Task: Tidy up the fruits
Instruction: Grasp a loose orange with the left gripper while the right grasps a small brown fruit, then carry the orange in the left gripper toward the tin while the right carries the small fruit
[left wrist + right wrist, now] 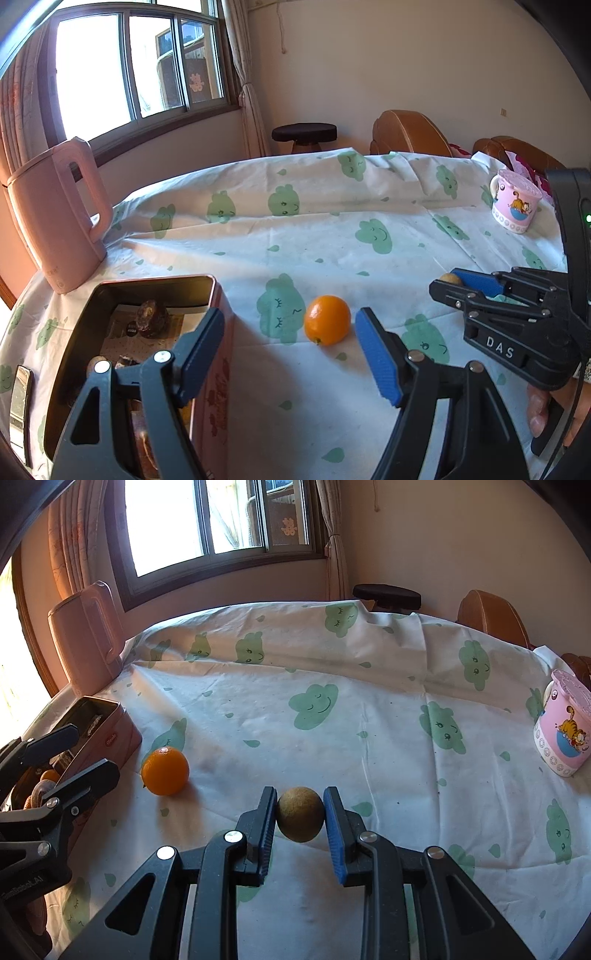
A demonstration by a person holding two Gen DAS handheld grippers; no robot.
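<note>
A small round brown fruit (299, 814) sits between the blue pads of my right gripper (300, 803), which is shut on it just above the cloud-print tablecloth. An orange (327, 319) lies on the cloth, a little beyond the fingertips of my left gripper (288, 350). That gripper is open with nothing between its fingers. Its left finger hangs over an open pink tin (212, 295) that holds several dark fruits on a paper lining. From the right wrist, the orange (165, 771) lies left of the held fruit, beside the tin (122, 734) and the left gripper (74, 755).
A pink kettle (59, 214) stands at the table's back left behind the tin. A pink cartoon mug (563, 734) stands at the right edge. A flat dark object (22, 398) lies left of the tin. Brown chairs (406, 133) and a stool (304, 134) stand behind the table.
</note>
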